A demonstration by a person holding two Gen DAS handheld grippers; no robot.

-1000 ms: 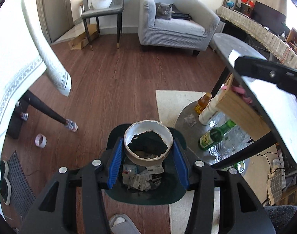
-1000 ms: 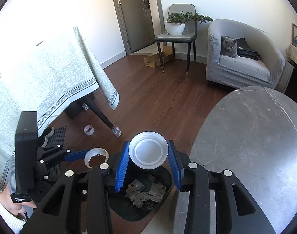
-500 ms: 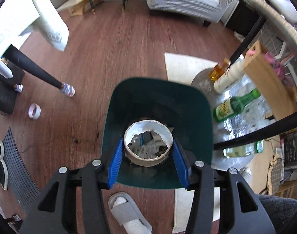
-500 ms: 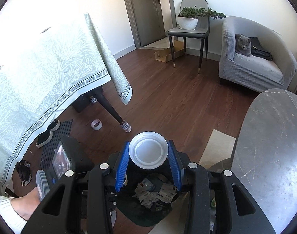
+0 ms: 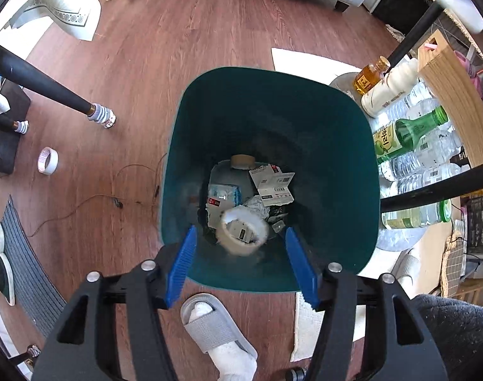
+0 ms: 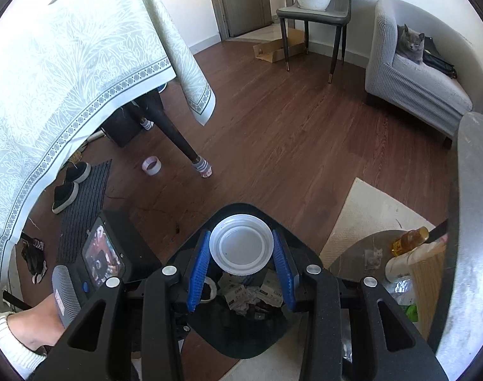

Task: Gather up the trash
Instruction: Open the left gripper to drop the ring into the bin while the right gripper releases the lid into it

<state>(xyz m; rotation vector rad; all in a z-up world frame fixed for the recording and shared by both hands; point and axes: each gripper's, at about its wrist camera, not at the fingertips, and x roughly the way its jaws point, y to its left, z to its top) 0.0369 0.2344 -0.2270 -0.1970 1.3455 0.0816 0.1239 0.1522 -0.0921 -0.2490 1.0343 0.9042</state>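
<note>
A torn paper ring (image 5: 244,234), white and blurred, lies free inside the dark green plastic bin (image 5: 346,146) between the blue ribbed pads of the left claw (image 5: 241,266), whose jaws are spreading apart over crumpled paper and printed cartons too small to read. Above the same bin, the right claw (image 6: 240,265) pinches a round white plastic lid (image 6: 240,248) with concentric ridges by its rim.
</note>
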